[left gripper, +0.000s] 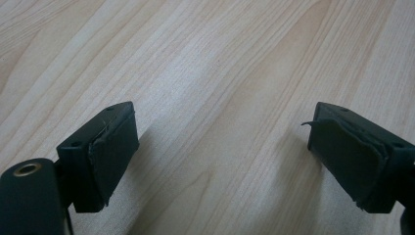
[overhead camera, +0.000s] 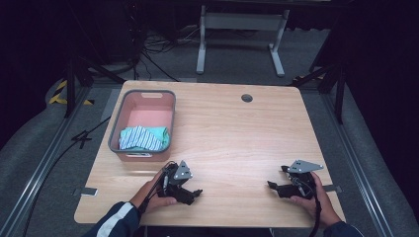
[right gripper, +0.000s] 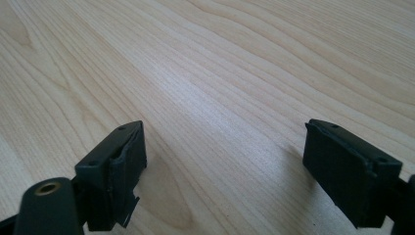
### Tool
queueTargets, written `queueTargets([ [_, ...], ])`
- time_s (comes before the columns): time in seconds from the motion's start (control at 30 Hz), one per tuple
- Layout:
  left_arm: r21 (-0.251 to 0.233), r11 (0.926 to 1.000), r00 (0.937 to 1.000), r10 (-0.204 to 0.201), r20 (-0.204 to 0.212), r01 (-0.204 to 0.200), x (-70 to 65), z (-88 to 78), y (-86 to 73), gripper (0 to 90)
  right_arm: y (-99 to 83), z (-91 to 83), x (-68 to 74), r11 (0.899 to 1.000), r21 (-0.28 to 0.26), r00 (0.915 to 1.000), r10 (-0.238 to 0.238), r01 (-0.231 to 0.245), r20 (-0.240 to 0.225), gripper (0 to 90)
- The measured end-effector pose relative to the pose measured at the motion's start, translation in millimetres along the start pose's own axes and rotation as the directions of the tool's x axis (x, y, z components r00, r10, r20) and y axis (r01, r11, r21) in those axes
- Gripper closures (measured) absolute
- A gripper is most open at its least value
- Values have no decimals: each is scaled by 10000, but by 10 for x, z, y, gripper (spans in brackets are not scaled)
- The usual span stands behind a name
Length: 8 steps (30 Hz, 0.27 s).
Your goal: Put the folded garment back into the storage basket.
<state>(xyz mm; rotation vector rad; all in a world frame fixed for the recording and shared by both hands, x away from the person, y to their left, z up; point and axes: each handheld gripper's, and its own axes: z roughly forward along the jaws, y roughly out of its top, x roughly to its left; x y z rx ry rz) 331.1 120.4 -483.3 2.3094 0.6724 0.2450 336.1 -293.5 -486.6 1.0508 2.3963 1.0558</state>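
Observation:
In the high view my left gripper point(overhead camera: 196, 192) rests low over the wooden table point(overhead camera: 232, 133) near its front edge, left of centre, held by a hand in a dark sleeve. Its jaws stand wide apart in the left gripper view, with bare wood between the pads point(left gripper: 110, 152). My right gripper point(overhead camera: 271, 185) sits near the front right, pointing left. It is open too, and nothing lies between its pads point(right gripper: 122, 171). A pink bin with a grey rim point(overhead camera: 143, 94) stands at the back left and holds folded teal and striped cloth point(overhead camera: 143, 138).
A round cable hole point(overhead camera: 247, 98) sits in the table near its far edge. Beyond the table stands a white metal frame point(overhead camera: 240, 34) on a grey floor with cables point(overhead camera: 153, 49). Black tripod legs point(overhead camera: 79, 74) flank the table.

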Motion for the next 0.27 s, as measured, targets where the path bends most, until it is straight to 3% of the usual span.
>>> queueTargets([
  [0.27, -23, 10000, 10000, 9, 24, -9, 3, 3, 1, 113, 0, 0, 0, 10000, -3, 10000, 9, -9, 0, 166],
])
